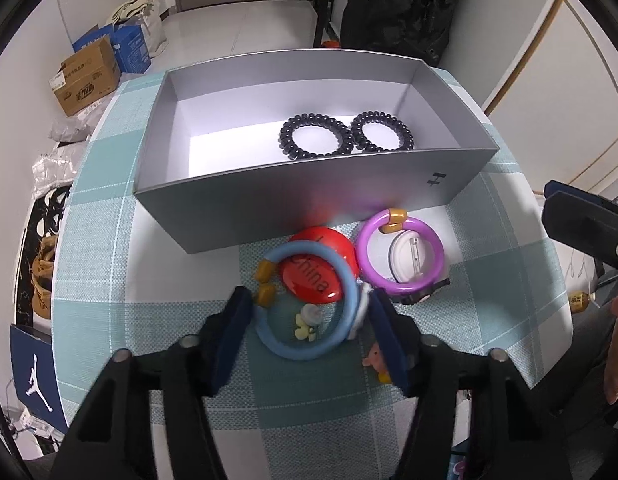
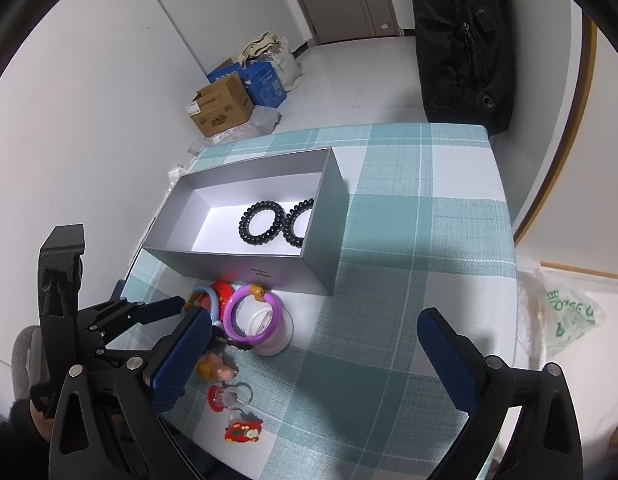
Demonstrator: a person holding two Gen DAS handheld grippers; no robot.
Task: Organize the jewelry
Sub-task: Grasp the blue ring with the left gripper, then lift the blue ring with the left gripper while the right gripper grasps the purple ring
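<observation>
The left gripper (image 1: 309, 320) is closest; its two blue pads sit on either side of a blue ring (image 1: 309, 300), half open; I cannot tell if the pads touch the ring, and it lies flat on the checked tablecloth (image 1: 349, 420); two small yellow beads sit on the ring's left side. The right gripper (image 2: 313, 356) is wide open over bare cloth with nothing between its pads.

Under the blue ring is a red badge (image 1: 321, 268); the word "China" can be read on it, partly covered by the ring. Beside it a purple ring (image 1: 399, 254) lies over a white badge (image 1: 409, 256) turned back side up. A small cartoon charm (image 1: 375, 362) peeks out by the left gripper's right pad, mostly hidden; other little charms near the table edge are too small to make out.

Behind them stands an open grey box (image 1: 309, 204) with a small mark on its front wall; two black coil bands (image 1: 315, 136) lie inside, touching. On the floor, a brown carton (image 1: 87, 76) has print too blurry to read.
</observation>
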